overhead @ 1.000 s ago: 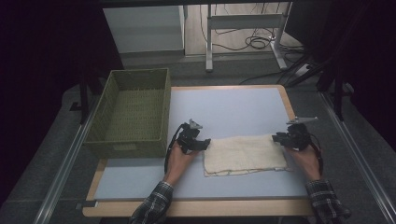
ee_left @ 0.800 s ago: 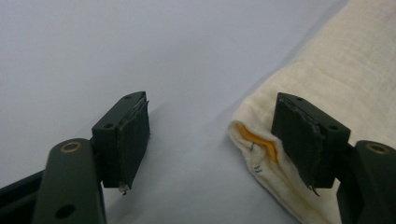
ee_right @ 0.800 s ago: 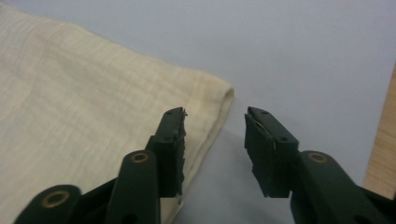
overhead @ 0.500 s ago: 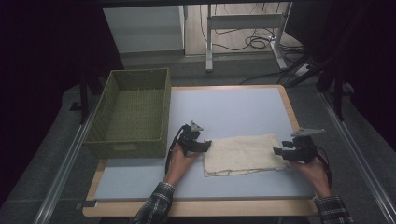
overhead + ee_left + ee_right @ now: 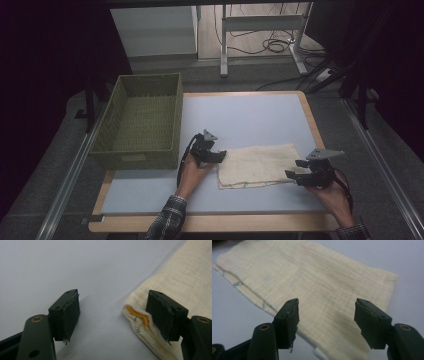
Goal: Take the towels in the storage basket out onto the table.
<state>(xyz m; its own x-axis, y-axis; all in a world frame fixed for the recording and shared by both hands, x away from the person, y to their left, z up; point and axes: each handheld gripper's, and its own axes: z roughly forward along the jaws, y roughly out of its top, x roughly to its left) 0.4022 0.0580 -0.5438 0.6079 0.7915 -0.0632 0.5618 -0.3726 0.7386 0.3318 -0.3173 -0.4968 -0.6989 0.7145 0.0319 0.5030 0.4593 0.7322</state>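
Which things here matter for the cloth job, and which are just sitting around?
In the job:
- folded cream cloth
- left gripper, fingers apart at the cloth's left edge
- right gripper, fingers apart at its right end

Lying about:
- green woven basket
- floor cables

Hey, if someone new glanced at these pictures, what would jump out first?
Probably the folded cream cloth lying flat at the near middle of the pale blue table, with an open black two-jaw gripper at each end: the left gripper at its left edge, the right gripper at its right corner. Next, the empty green woven basket at the table's left.
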